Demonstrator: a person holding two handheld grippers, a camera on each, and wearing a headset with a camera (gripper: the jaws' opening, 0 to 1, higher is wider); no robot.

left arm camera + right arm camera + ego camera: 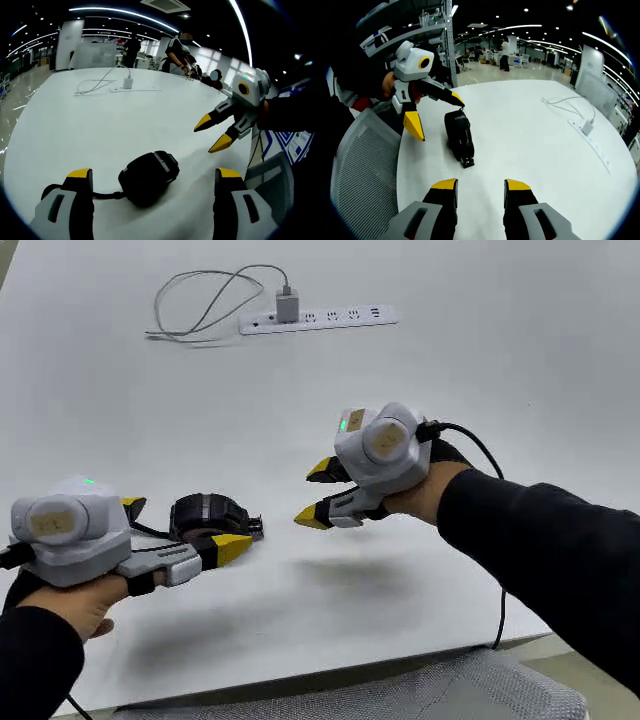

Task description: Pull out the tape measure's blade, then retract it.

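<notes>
A black tape measure [205, 517] lies on the white table [420, 370], its blade end pointing toward my right gripper. My left gripper [182, 525] is open, with its yellow-tipped jaws standing on either side of the case and not touching it. The left gripper view has the tape measure [149, 177] between those jaws, and a thin black strap runs from it to the left jaw. My right gripper [315, 490] hovers open a short way to the right of the case, holding nothing. In the right gripper view the tape measure [458, 135] lies ahead of the right gripper [481, 185].
A white power strip [318, 317] with a plugged-in charger and a looped grey cable [200, 300] lies at the far side of the table. The table's front edge runs just below my hands, with a grey mesh chair [480, 690] under it. People stand in the background.
</notes>
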